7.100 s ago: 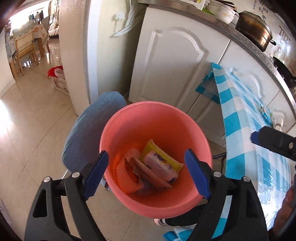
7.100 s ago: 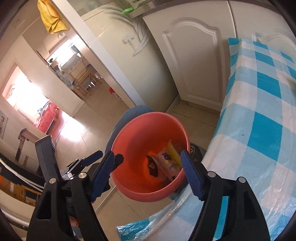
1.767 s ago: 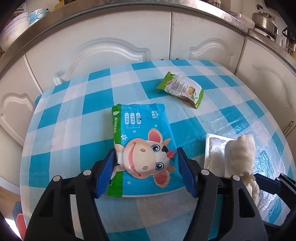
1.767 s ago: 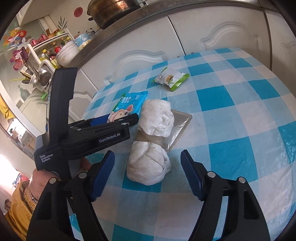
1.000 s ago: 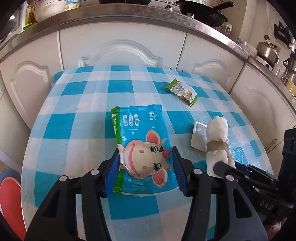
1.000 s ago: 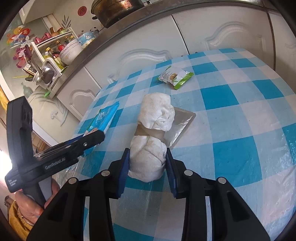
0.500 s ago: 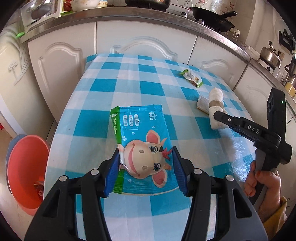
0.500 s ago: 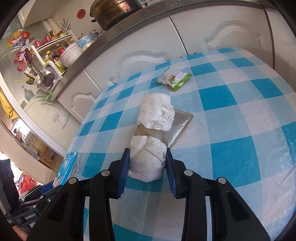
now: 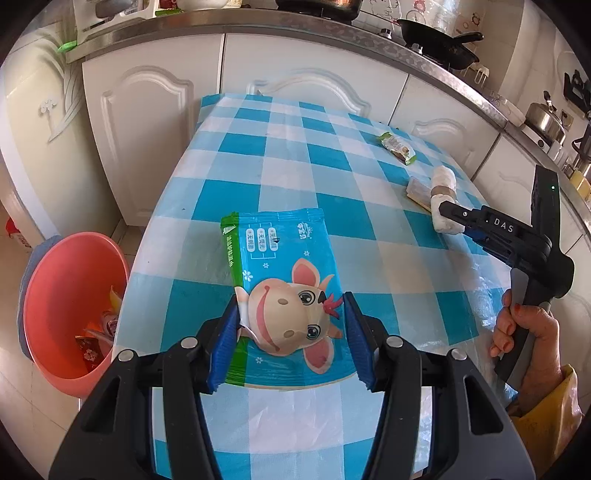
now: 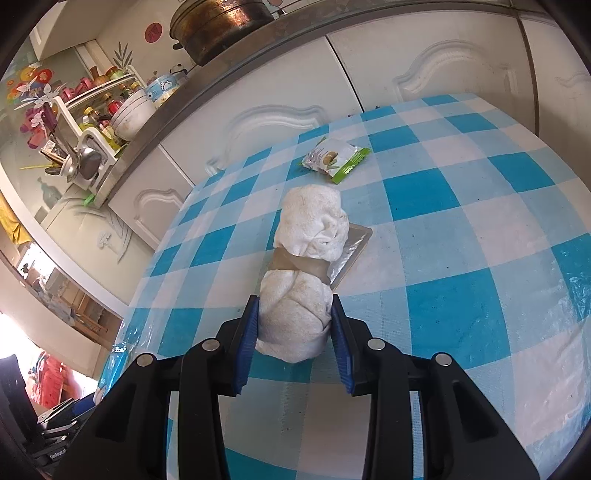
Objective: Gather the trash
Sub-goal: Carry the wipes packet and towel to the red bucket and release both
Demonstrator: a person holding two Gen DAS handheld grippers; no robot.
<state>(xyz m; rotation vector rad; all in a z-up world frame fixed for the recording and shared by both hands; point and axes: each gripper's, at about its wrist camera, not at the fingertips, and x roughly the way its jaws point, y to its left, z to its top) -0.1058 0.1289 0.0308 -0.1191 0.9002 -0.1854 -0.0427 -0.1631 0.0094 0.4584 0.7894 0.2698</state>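
Note:
My left gripper (image 9: 291,339) is shut on a blue cartoon-cow wipes packet (image 9: 284,284) and holds it above the checked tablecloth (image 9: 295,158). My right gripper (image 10: 293,341) is shut on a white rolled cloth bundle (image 10: 306,273) with a brown band; it also shows in the left wrist view (image 9: 445,201), resting on the table. A flat silver wrapper (image 10: 351,251) lies under the bundle. A small green snack packet (image 10: 334,157) lies further back. A pink trash bucket (image 9: 62,306) with wrappers inside stands on the floor at the table's left.
White kitchen cabinets (image 9: 147,122) and a steel counter (image 9: 258,26) with pots run behind the table. The bucket sits on a blue stool (image 9: 35,254). A dish rack (image 10: 85,147) stands on the counter at left.
My left gripper has pulled back and leftward with the wipes packet, so the bucket appears larger at left. My right gripper stays shut on the cloth bundle.

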